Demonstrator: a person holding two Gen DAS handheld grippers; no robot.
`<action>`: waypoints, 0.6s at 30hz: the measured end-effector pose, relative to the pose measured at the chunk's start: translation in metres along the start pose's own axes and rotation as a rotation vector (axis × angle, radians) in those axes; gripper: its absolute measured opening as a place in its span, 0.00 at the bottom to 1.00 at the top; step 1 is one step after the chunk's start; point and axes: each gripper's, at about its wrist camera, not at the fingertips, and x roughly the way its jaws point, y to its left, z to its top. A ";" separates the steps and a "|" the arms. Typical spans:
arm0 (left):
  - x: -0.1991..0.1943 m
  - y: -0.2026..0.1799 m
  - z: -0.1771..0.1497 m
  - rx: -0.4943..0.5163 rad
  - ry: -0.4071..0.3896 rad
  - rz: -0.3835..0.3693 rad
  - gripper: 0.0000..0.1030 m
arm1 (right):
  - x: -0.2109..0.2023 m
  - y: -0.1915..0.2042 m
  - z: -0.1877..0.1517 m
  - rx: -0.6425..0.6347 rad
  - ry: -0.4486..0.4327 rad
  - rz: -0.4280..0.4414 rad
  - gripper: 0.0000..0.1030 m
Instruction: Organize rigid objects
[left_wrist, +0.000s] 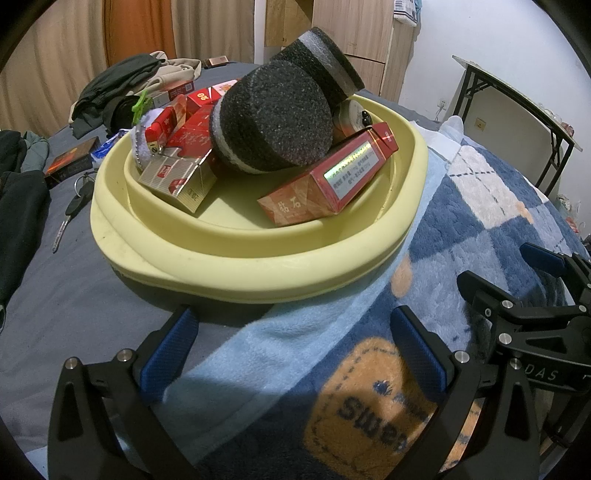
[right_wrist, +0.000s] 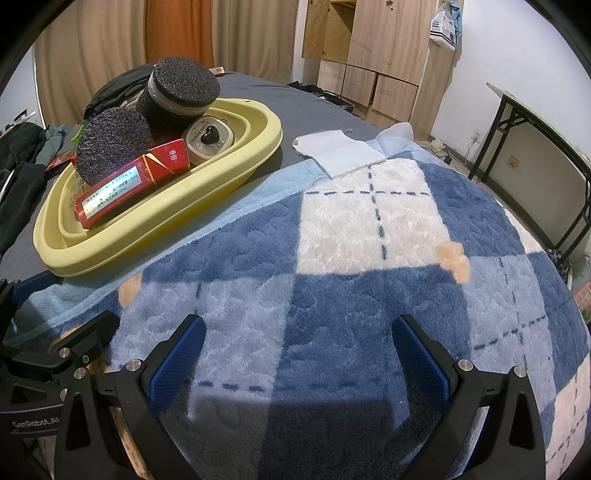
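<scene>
Blue-padded fingers of the left claw (left_wrist: 291, 347) are spreading wide apart over a plush blue-and-white checked blanket (left_wrist: 480, 206), gripping nothing, just short of the rim of a pale yellow basin (left_wrist: 258, 258). Its orange patch (left_wrist: 369, 398) with dark lettering is lying between the fingers.

That basin is sitting on the bed's grey sheet (left_wrist: 55, 295), its near edge touching the blanket's light blue border. Inside it, two dark foam cylinders (left_wrist: 273, 122) with pale bands are lying tilted on a heap of red cigarette boxes (left_wrist: 328, 181); one gold-and-red box (left_wrist: 177, 181) is leaning on the inner rim at the left. A red lighter (left_wrist: 159, 127) is sitting among the boxes behind it. A round cream case (right_wrist: 208, 140) with a black heart on it is leaning against the basin's far wall, beside the cylinders.

Outside the basin, on the sheet at the left, a key (left_wrist: 72, 210) and a dark box (left_wrist: 68, 160) are lying near a pile of dark clothes (left_wrist: 110, 88).

In the right wrist view, the right claw (right_wrist: 299, 350) is likewise standing open and empty above the blanket, well apart from the basin. A small pale cloth (right_wrist: 340, 151) is lying on the blanket's far edge. A black-legged table (right_wrist: 535, 147) is standing by the white wall.
</scene>
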 end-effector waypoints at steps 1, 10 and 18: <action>0.000 0.000 0.000 0.000 0.000 0.000 1.00 | 0.000 0.000 0.000 0.000 0.000 0.000 1.00; 0.000 0.000 0.000 0.000 0.000 0.000 1.00 | 0.000 0.000 0.000 0.000 0.000 0.000 1.00; 0.000 0.000 0.000 0.000 0.000 0.000 1.00 | -0.001 0.000 0.000 0.000 0.000 0.000 1.00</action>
